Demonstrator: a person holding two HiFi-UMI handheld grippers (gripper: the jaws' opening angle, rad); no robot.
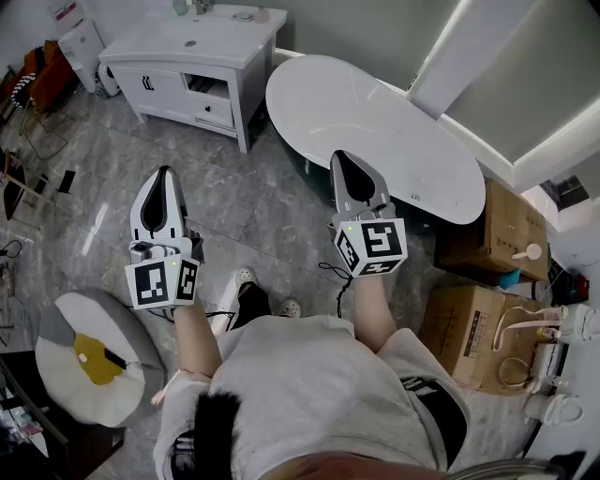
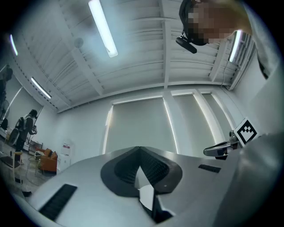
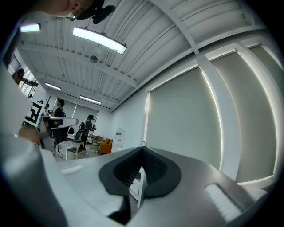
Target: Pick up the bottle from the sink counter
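The white sink counter stands far off at the top left of the head view. A few small things sit along its back edge, one of them a bottle-like shape too small to make out. Both grippers are held above the floor, well short of the counter. My left gripper is shut with nothing in it, and so is my right gripper. In the left gripper view the left gripper points up at a wall and ceiling. The right gripper does the same in its own view.
A white oval bathtub lies right of the counter, just beyond the right gripper. Cardboard boxes are stacked at the right. A round grey-and-white stool sits at the lower left. People stand far off in the room.
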